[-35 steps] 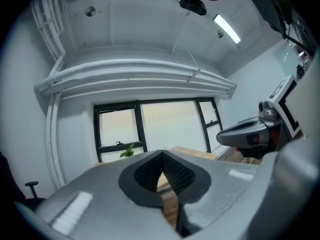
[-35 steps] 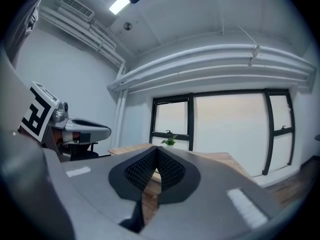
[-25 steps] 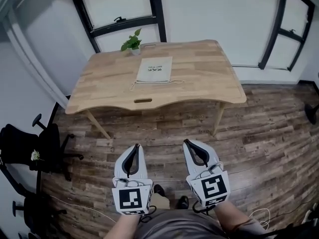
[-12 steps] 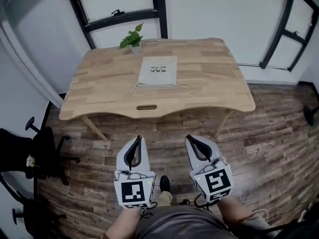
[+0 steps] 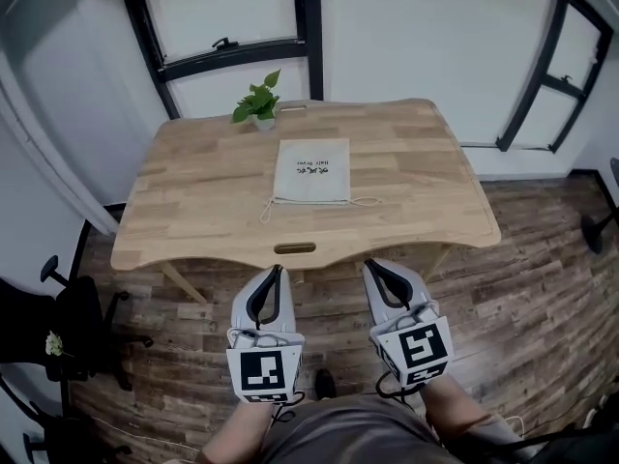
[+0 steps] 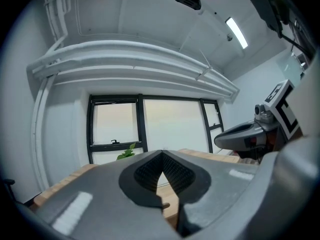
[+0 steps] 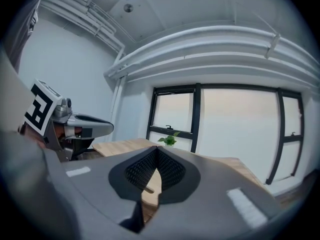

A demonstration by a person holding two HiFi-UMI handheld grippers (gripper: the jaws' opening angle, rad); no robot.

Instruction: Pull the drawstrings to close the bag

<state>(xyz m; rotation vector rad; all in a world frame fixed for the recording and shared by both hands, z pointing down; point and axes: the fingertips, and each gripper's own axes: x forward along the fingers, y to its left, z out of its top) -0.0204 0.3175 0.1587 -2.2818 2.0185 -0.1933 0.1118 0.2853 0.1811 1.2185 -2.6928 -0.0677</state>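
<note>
A flat beige drawstring bag with dark print lies in the middle of the wooden table. Its mouth faces the near edge, and a thin drawstring trails out at each lower corner. My left gripper and right gripper are held side by side at the table's near edge, short of the bag. Both are shut, tips together, with nothing between them. In the left gripper view the jaws meet at the tips; the right gripper view shows the same.
A small potted plant stands at the table's far edge before dark-framed windows. A slot handle is cut into the table's near edge. A black office chair stands on the wood floor at the left.
The table and bag have come nearer in the head view. Both grippers have advanced from over the floor to the table's near edge, still shut.
</note>
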